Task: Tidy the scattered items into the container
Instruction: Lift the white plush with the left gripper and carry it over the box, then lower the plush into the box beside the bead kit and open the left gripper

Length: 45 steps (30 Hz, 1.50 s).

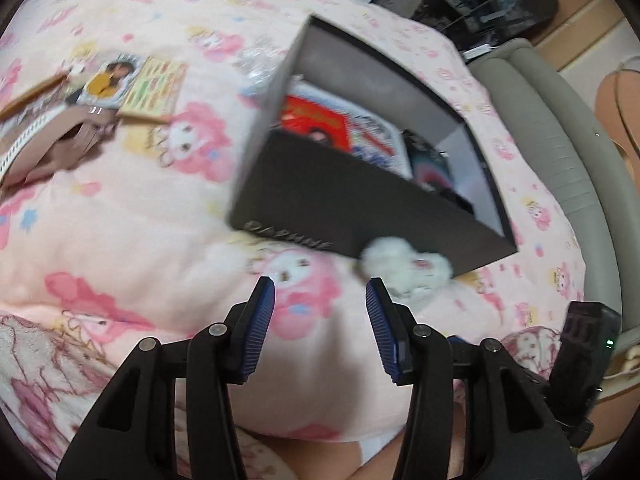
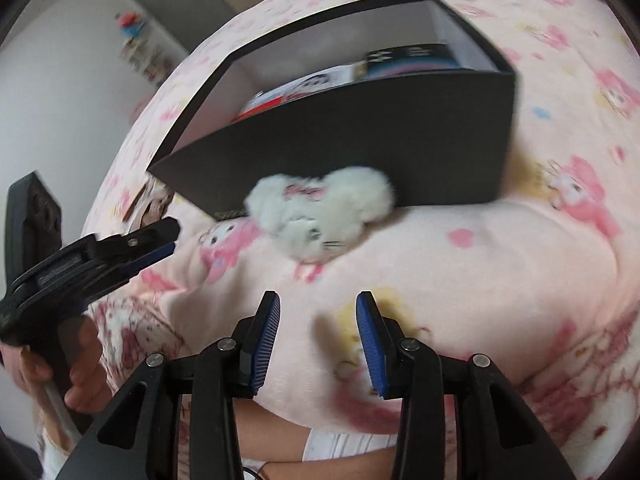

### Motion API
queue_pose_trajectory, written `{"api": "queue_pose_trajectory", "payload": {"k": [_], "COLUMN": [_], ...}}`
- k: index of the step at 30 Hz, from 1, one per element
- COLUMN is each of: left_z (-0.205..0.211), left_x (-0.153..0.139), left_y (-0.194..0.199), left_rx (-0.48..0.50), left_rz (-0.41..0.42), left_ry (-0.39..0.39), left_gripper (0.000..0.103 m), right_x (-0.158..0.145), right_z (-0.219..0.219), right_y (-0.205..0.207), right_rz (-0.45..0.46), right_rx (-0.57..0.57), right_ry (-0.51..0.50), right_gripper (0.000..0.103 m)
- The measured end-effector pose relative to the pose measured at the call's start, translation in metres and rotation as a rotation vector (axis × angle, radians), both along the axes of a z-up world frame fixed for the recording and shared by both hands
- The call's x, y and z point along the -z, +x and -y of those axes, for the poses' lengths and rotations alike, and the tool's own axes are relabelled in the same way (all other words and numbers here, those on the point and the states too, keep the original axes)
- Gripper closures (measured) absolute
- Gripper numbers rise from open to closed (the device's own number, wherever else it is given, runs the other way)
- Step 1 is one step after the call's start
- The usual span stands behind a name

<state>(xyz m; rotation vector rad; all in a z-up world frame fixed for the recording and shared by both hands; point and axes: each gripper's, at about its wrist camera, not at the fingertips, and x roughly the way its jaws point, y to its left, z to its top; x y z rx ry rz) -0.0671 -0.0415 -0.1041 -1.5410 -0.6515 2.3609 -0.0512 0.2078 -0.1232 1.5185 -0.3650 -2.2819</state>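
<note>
Surface: bed with a pink cartoon-print blanket (image 1: 132,216); grey padded bed edge (image 1: 560,136) along the right in the left wrist view.

Container: black open-topped box (image 1: 360,204), pale grey inside, standing on the blanket. Contents, lying flat: a red-covered booklet (image 1: 316,120), a white printed card or booklet (image 1: 380,140), and a dark packet (image 1: 434,164); print too blurred to read.

Loose item 1: white plush toy (image 2: 320,212) with a cat-like face, lying on the blanket and touching the outer foot of the box's near wall.

Loose items 2: a cluster well to the left of the box, comprising a photo card (image 1: 108,82), a sticker sheet (image 1: 154,94), a brown pouch-like item (image 1: 60,148) and a white strip (image 1: 22,148), all close together or overlapping.

Left hand-held gripper (image 1: 320,316): jaws partly apart, nothing between them, above the blanket just short of the plush toy.

Right hand-held gripper (image 2: 318,328): jaws partly apart, empty, above the blanket near the plush toy.

Person: a hand (image 2: 60,380) grips the left tool's handle.
</note>
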Motion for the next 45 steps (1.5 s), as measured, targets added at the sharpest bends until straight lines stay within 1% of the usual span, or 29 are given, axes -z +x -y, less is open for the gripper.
{"api": "queue_pose_trajectory", "payload": {"k": [2,5,7,9,11,13,15,17,19,20,21,22,24,26,29,31,33,36,38,40,45], "left_z": [0.000,-0.016,-0.029,-0.042,-0.051,-0.058,-0.060,-0.061,-0.062,-0.063,-0.063,-0.063,-0.060,-0.055,-0.047,-0.043,-0.038,-0.029,-0.024,-0.022,-0.031], "left_x": [0.009,0.015,0.021,0.031,0.040,0.049,0.056,0.061,0.064,0.064,0.062,0.060,0.054,0.047,0.034,0.028,0.029,0.039,0.047,0.054,0.062], "left_y": [-0.006,-0.014,-0.020,-0.030,-0.035,-0.038,-0.041,-0.044,-0.047,-0.047,-0.047,-0.047,-0.043,-0.038,-0.028,-0.022,-0.019,-0.021,-0.026,-0.034,-0.047], "left_rx": [0.018,0.069,0.097,0.114,0.133,0.152,0.155,0.148,0.133,0.129,0.131,0.135,0.136,0.131,0.122,0.118,0.111,0.072,0.067,0.070,0.057], "left_rz": [0.027,0.006,0.004,0.018,0.037,0.049,0.056,0.065,0.068,0.065,0.059,0.054,0.041,0.040,0.037,0.048,0.053,0.071,0.078,0.085,0.084], "left_ry": [0.057,0.107,0.143,0.174,0.189,0.189,0.205,0.234,0.259,0.260,0.261,0.262,0.274,0.288,0.278,0.255,0.241,0.231,0.255,0.283,0.301], "left_gripper": [0.055,0.055,0.053,0.053,0.053,0.053,0.051,0.050,0.051,0.051,0.054,0.056,0.059,0.060,0.060,0.060,0.060,0.059,0.058,0.054,0.053], "right_x": [-0.003,-0.008,-0.011,-0.010,-0.002,0.012,0.026,0.033,0.036,0.038,0.038,0.036,0.030,0.026,0.019,0.015,0.017,0.021,0.017,0.020,0.037], "right_z": [-0.002,-0.018,-0.027,-0.032,-0.041,-0.044,-0.045,-0.044,-0.039,-0.036,-0.032,-0.031,-0.030,-0.031,-0.028,-0.023,-0.020,-0.022,-0.027,-0.035,-0.037], "right_y": [-0.004,-0.020,-0.033,-0.045,-0.053,-0.061,-0.066,-0.071,-0.072,-0.072,-0.071,-0.070,-0.065,-0.060,-0.051,-0.043,-0.038,-0.037,-0.035,-0.037,-0.050], "right_rz": [-0.006,-0.020,-0.031,-0.033,-0.019,0.039,0.109,0.125,0.128,0.133,0.130,0.120,0.092,0.080,0.079,0.073,0.087,0.088,0.058,0.049,0.106], "right_rx": [0.030,0.122,0.161,0.168,0.196,0.227,0.214,0.202,0.186,0.167,0.152,0.140,0.122,0.103,0.057,0.017,0.003,0.041,0.076,0.098,0.164], "right_ry": [-0.002,-0.016,0.025,0.042,0.018,-0.021,-0.082,-0.137,-0.169,-0.177,-0.170,-0.165,-0.176,-0.215,-0.256,-0.263,-0.250,-0.185,-0.170,-0.173,-0.176], "right_gripper": [0.067,0.067,0.066,0.061,0.059,0.059,0.059,0.059,0.059,0.060,0.061,0.064,0.065,0.066,0.066,0.065,0.065,0.065,0.065,0.065,0.064]}}
